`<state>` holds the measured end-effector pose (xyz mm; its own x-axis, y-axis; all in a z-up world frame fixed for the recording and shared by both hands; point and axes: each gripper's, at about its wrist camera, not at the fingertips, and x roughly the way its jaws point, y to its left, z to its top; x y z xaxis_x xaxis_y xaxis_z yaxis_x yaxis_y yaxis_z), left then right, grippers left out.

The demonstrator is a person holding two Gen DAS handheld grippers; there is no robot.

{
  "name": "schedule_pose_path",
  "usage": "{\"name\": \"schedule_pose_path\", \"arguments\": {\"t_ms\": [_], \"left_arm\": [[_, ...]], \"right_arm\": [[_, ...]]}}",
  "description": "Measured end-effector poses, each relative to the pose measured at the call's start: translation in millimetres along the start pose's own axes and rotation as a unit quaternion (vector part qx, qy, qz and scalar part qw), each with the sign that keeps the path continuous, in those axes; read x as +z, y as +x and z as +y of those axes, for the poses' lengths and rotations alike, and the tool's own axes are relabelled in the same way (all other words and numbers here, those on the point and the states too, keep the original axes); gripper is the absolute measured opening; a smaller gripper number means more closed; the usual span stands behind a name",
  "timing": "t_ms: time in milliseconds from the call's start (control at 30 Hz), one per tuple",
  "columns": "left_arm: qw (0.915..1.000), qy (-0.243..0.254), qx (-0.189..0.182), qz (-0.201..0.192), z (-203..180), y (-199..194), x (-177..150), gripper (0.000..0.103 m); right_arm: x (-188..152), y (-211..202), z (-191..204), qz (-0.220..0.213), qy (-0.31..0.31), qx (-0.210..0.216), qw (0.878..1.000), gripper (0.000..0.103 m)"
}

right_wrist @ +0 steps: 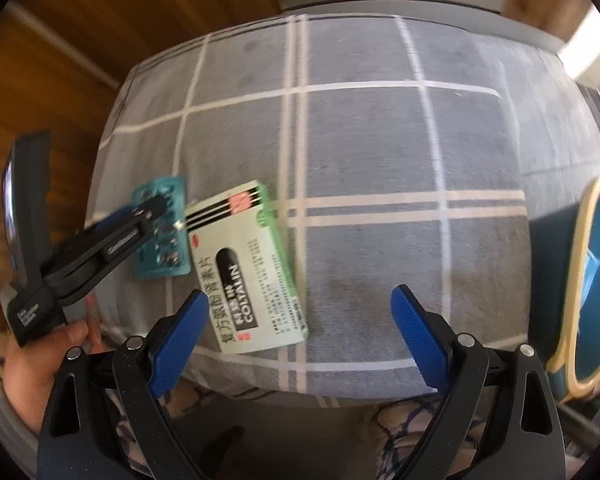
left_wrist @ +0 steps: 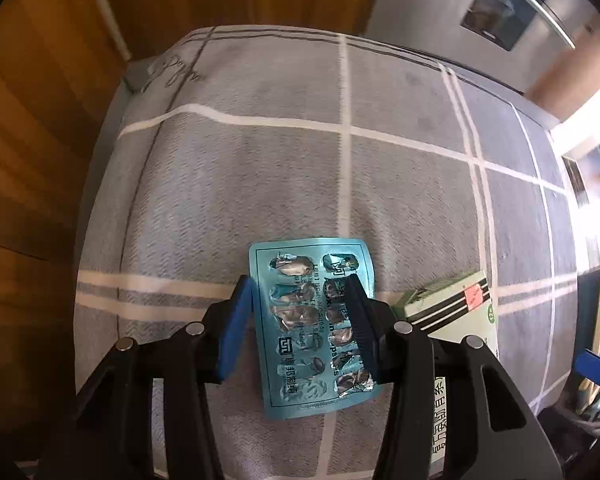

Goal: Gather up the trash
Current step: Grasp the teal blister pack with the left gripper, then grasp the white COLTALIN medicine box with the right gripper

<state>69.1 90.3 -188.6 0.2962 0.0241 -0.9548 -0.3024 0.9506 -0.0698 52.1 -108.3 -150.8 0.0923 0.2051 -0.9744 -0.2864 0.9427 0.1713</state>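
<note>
A teal blister pack (left_wrist: pixel 304 328) with burst foil pockets lies on the grey checked cloth (left_wrist: pixel 260 168). My left gripper (left_wrist: pixel 300 284) points down at it, its blue pads against the pack's two long sides, shut on it. The right wrist view shows the same pack (right_wrist: pixel 168 236) under the left gripper (right_wrist: pixel 156 208). A white and green medicine box (right_wrist: pixel 248 272) lies flat just right of the pack, its corner showing as the box (left_wrist: pixel 452 304). My right gripper (right_wrist: pixel 300 294) hangs open above the cloth with nothing between its pads. The box is beside its left finger.
A blue container with a cream rim (right_wrist: pixel 580 280) stands off the table's right edge. A hand (right_wrist: pixel 40 360) holds the left gripper's handle at the left. Patterned fabric on knees (right_wrist: pixel 400 432) shows below the near edge. Wooden panels (left_wrist: pixel 40 120) lie beyond the left side.
</note>
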Motion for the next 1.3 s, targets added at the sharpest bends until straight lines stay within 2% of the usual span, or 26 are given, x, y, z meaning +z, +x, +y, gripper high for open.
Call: {"name": "schedule_pose_path", "arguments": {"t_ms": [67,267,400,533,567,600,633,667,700,733,767,833,900,933,967,1000,1067,1133,1300], "left_arm": [[0.9997,-0.011,-0.02,0.009,2.3,2.2,-0.5,0.049],[0.9981,-0.041,-0.045,0.014,17.6,5.9,3.8,0.057],[0.9973,-0.05,-0.052,0.016,23.8,9.7,4.2,0.063],[0.9963,-0.062,-0.057,0.017,25.5,8.6,1.1,0.069],[0.996,-0.065,-0.059,0.018,26.3,8.9,1.1,0.069],[0.9959,-0.065,-0.06,0.018,25.3,7.6,0.0,0.07],[0.9959,-0.064,-0.061,0.019,24.7,7.7,-0.1,0.07],[0.9959,-0.063,-0.062,0.02,24.1,7.6,0.3,0.072],[0.996,-0.061,-0.062,0.02,23.2,7.5,0.6,0.074],[0.9961,-0.06,-0.062,0.021,22.2,7.9,0.5,0.074],[0.9961,-0.059,-0.061,0.022,20.7,6.7,-0.5,0.075],[0.9965,-0.056,-0.058,0.023,19.1,6.6,-1.1,0.076],[0.9968,-0.054,-0.054,0.023,17.7,6.0,-2.8,0.078],[0.9968,-0.055,-0.053,0.024,17.6,6.1,-2.9,0.078],[0.9967,-0.058,-0.051,0.023,17.9,5.7,-3.1,0.078],[0.9964,-0.066,-0.049,0.02,19.7,5.2,-3.1,0.078],[0.9958,-0.077,-0.047,0.018,22.4,4.9,-3.0,0.079],[0.9958,-0.077,-0.046,0.018,23.7,5.2,-2.2,0.079],[0.9962,-0.072,-0.047,0.019,25.3,5.8,-0.9,0.079]], "right_arm": [[-3.2,6.5,12.7,0.003,-0.033,-0.008,0.999,0.092],[-8.5,21.2,36.8,-0.01,-0.101,-0.026,0.995,0.092],[-7.8,34.7,41.6,-0.008,-0.113,-0.032,0.993,0.092],[-7.7,57.7,39.7,0.008,-0.109,-0.056,0.992,0.092],[-7.6,58.6,37.2,0.007,-0.103,-0.043,0.994,0.092],[-6.7,58.4,35.3,0.007,-0.097,-0.032,0.995,0.085],[-4.7,54.5,34.3,0.002,-0.094,-0.013,0.996,0.065],[-3.3,49.9,33.1,-0.006,-0.093,-0.017,0.996,0.055],[-1.8,44.9,30.3,-0.017,-0.09,-0.03,0.995,0.036],[0.4,42.6,22.3,-0.018,-0.079,-0.036,0.996,0.022],[1.8,41.6,14.4,-0.014,-0.063,-0.03,0.997,0.02],[3.6,39.2,3.0,-0.014,-0.044,-0.032,0.998,0.019],[5.3,38.5,-6.2,-0.008,-0.028,-0.015,0.999,0.021],[5.8,38.9,-8.3,-0.004,-0.023,-0.003,1.0,0.037],[5.0,38.8,-8.9,-0.002,-0.023,0.005,1.0,0.048],[2.6,39.2,-4.0,-0.005,-0.03,0.001,1.0,0.066],[0.9,40.5,10.5,-0.012,-0.065,-0.005,0.998,0.067],[-0.8,45.1,21.2,-0.005,-0.086,0.005,0.996,0.075],[-2.6,62.6,34.9,0.009,-0.111,-0.014,0.994,0.078]]}}
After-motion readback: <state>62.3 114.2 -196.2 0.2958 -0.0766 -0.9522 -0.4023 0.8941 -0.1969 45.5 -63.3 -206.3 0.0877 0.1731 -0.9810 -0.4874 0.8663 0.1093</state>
